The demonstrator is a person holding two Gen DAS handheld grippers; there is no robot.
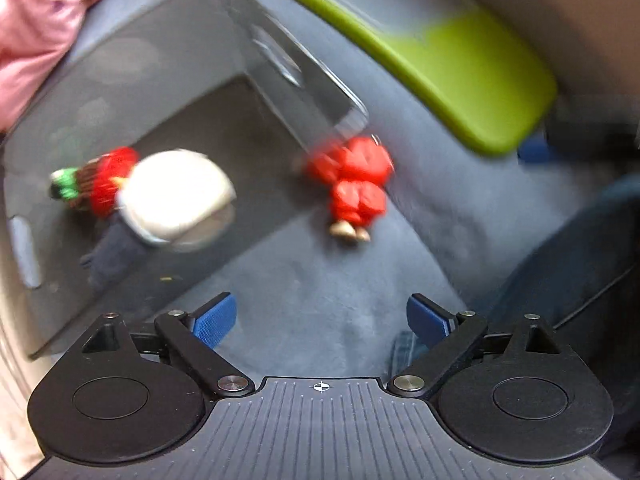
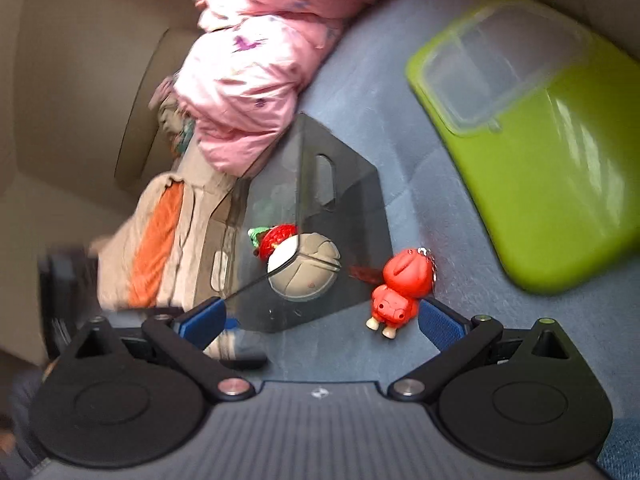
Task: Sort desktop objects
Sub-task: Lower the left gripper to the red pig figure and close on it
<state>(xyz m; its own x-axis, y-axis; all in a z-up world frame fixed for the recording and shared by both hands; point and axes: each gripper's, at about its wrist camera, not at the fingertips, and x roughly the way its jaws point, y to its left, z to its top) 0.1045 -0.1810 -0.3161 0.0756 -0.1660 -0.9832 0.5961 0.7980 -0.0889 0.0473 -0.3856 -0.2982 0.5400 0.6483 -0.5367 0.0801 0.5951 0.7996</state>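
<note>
A smoky clear plastic bin (image 1: 120,92) (image 2: 352,200) stands on a blue-grey cloth. Inside lie a white round toy (image 1: 176,196) (image 2: 304,268) and a red toy with a green tip (image 1: 96,180) (image 2: 276,236). A red figurine with a keyring (image 1: 356,184) (image 2: 400,284) lies on the cloth just outside the bin's corner. My left gripper (image 1: 320,320) is open and empty, held above the cloth short of the figurine. My right gripper (image 2: 320,316) is open and empty; the figurine lies near its right pad (image 2: 440,324).
A lime-green tray (image 1: 460,68) (image 2: 560,176) with a clear lid (image 2: 504,64) on it lies to the right. A pink quilt (image 1: 36,28) (image 2: 272,52) and an orange-and-beige cloth (image 2: 160,240) lie beyond and left of the bin. Dark fabric (image 1: 580,260) is at right.
</note>
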